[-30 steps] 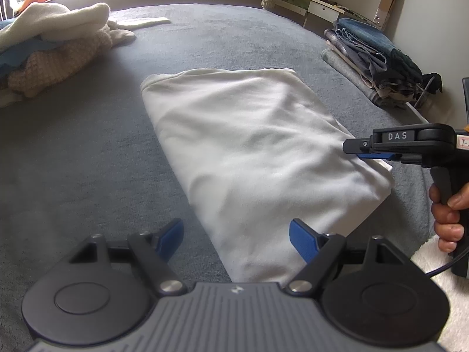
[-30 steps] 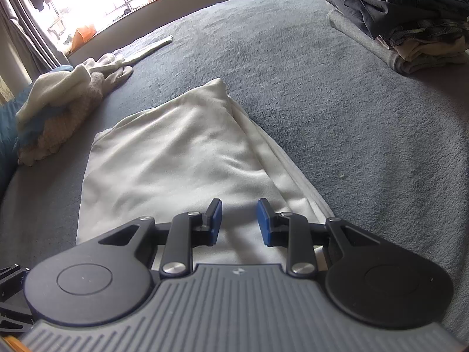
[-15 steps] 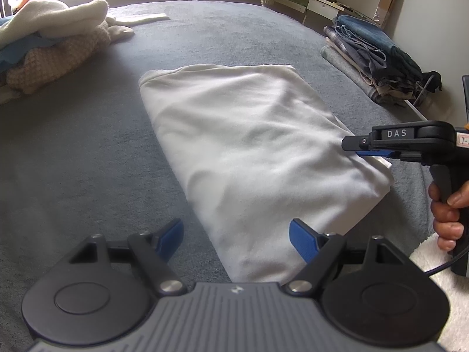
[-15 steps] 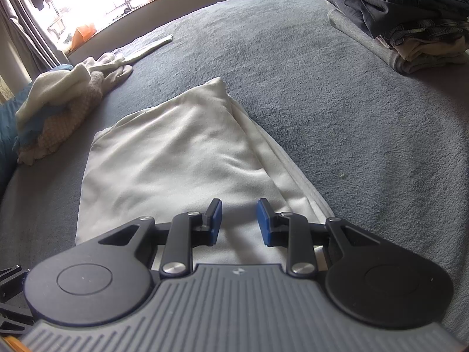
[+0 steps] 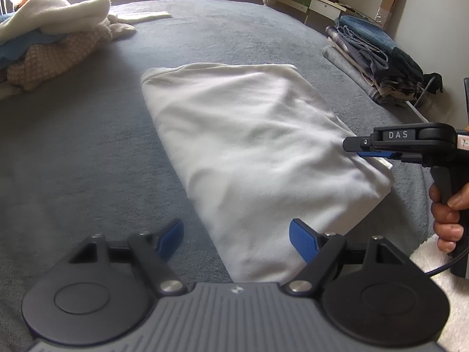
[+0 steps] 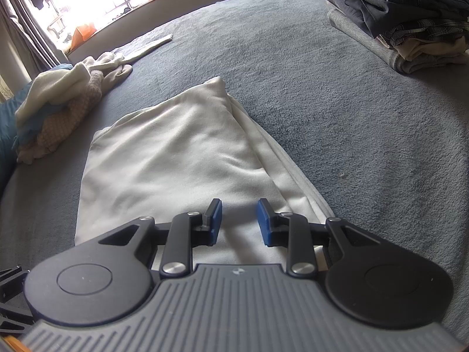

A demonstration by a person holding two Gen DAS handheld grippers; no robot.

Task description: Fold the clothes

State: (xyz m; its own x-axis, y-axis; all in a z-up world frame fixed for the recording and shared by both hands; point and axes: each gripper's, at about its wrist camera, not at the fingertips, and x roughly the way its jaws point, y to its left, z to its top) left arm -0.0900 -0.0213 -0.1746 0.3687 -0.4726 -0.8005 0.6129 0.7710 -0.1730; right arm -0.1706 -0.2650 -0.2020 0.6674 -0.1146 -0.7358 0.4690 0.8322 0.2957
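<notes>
The white garment (image 5: 258,158) is showing smooth, matt cloth with soft creases. The grey bed cover (image 5: 73,152) under it is looking fuzzy and napped. In the unfolded pile (image 5: 49,44), a beige knit is showing a coarse weave. The left gripper (image 5: 236,236) is looking like matt black plastic with blue rubbery pads (image 5: 302,239) and shiny metal rivets.

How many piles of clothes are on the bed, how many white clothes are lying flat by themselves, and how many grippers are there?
Piles of clothes: 2, a messy pile and a folded stack
White cloth lying flat on the grey bed: 1
Grippers: 2, left gripper and right gripper
Total: 5
</notes>
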